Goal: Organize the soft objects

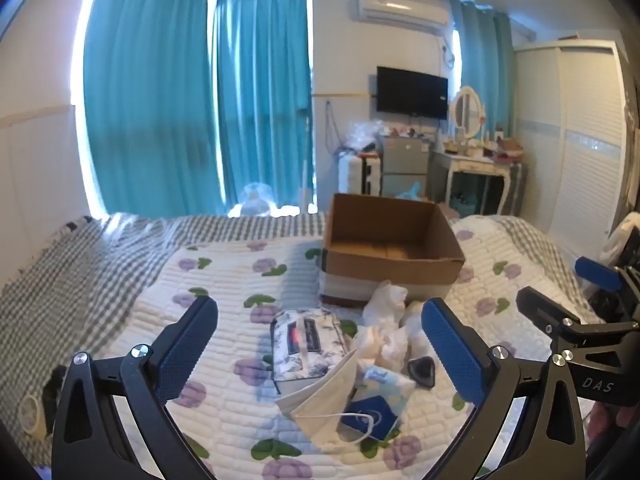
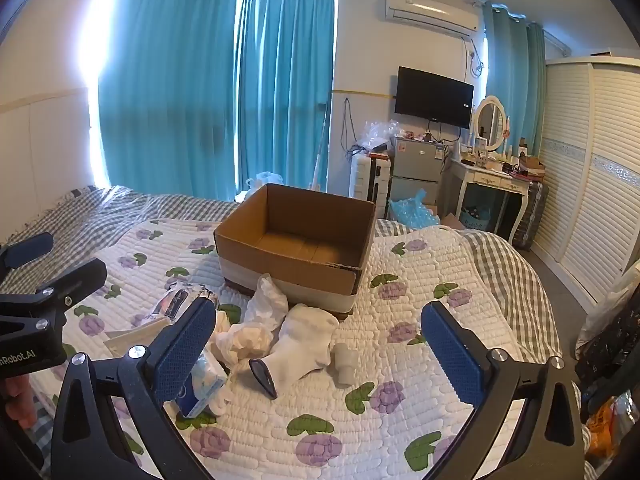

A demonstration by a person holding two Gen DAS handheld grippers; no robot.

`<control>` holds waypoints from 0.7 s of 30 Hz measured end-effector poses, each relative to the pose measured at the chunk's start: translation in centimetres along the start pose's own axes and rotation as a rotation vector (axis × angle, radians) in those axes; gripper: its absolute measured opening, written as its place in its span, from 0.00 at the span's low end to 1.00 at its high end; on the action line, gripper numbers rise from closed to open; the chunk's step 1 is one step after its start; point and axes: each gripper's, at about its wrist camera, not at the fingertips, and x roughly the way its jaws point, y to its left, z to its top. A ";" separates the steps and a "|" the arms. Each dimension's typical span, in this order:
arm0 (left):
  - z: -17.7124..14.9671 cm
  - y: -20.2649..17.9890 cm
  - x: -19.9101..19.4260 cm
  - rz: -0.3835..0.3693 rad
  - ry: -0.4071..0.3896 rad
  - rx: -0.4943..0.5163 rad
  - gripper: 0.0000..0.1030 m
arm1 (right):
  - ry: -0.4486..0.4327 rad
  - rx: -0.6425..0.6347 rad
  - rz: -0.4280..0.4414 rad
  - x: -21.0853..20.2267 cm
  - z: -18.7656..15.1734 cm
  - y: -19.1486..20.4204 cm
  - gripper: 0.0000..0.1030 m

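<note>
A pile of soft things lies on the floral quilt in front of an open, empty cardboard box [image 1: 394, 268] [image 2: 296, 268]. In the left wrist view I see a floral tissue pack [image 1: 306, 342], a white face mask [image 1: 326, 400], a small blue tissue packet [image 1: 378, 404] and crumpled white cloth [image 1: 382, 320]. The right wrist view shows white socks [image 2: 304, 340], the crumpled cloth [image 2: 266, 300], the tissue packet [image 2: 204, 384], a small white roll [image 2: 345, 362] and a dark flat object [image 2: 262, 376]. My left gripper [image 1: 320, 356] is open above the pile. My right gripper [image 2: 318, 352] is open above the socks.
The quilt [image 2: 400, 400] lies on a bed with a grey checked sheet [image 1: 72, 272]. Behind stand teal curtains, a small fridge [image 2: 416, 168], a dressing table [image 2: 492, 184] and a white wardrobe [image 2: 592, 184]. A white roll [image 1: 30, 416] sits at the bed's left edge.
</note>
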 end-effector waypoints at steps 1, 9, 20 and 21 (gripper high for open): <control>0.0 0.0 0.0 -0.003 -0.001 -0.007 1.00 | 0.001 0.000 0.001 0.0 0.0 0.0 1.00; -0.1 0.2 -0.7 0.002 -0.009 0.006 1.00 | 0.000 0.001 0.002 0.0 0.0 0.0 1.00; -0.1 -0.1 -0.1 0.003 0.005 0.000 1.00 | 0.004 -0.001 -0.001 0.0 0.0 0.0 1.00; -0.1 -0.3 0.0 0.001 0.005 0.001 1.00 | 0.004 0.000 -0.002 0.0 0.0 0.0 1.00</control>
